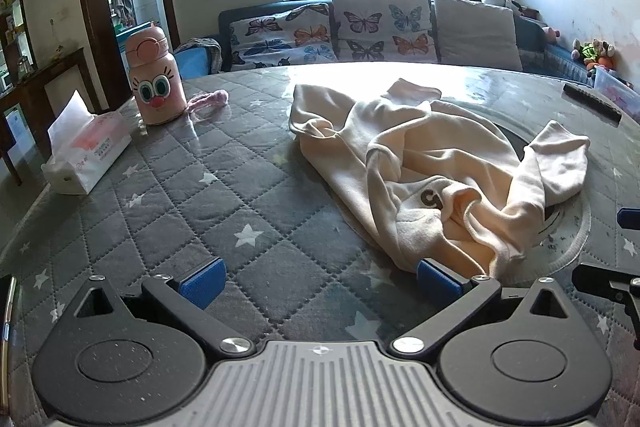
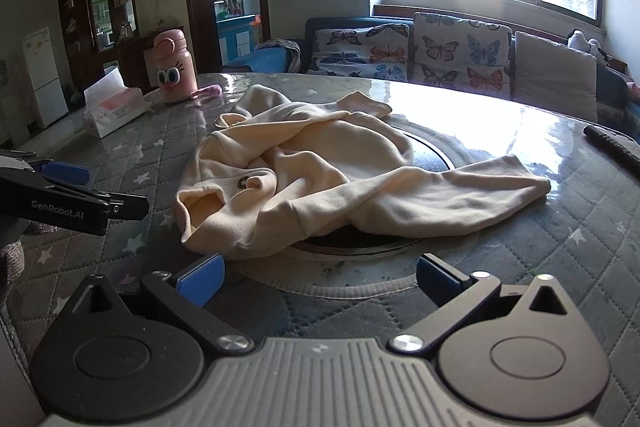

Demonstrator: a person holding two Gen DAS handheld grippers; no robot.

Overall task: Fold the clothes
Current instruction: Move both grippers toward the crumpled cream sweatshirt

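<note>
lying crumpled in the middle of the counter (image 1: 160, 195) is a cream sweatshirt (image 1: 420, 163), bunched into folds with a dark printed mark showing on its near side. in the right wrist view one sleeve (image 2: 460, 191) stretches out to the right across a dark round inset (image 2: 428, 151) in the counter, and another sleeve end points away toward the window. the counter is covered with a grey quilted cloth with white stars under a glossy sheet.

the left gripper (image 1: 320, 281) is low over the near edge, its blue-padded fingers (image 1: 202, 281) spread wide and released, grasping nothing; the right-hand pad sits just beside the sweatshirt's near hem, and whether it touches the cloth cannot be told. the right gripper (image 2: 320, 277) is likewise spread wide and empty, just short of the garment's near edge. the left gripper also shows at the left of the right wrist view as a black body marked genrobot.ai.

at the far left of the counter stand a pink cartoon-faced bottle (image 1: 156, 79) with a pink strap (image 1: 208, 99) beside it and a tissue box (image 1: 86, 151) nearer. a dark remote (image 1: 592, 103) lies at the far right. behind is a sofa with butterfly cushions (image 1: 380, 27) under a bright window.
</note>
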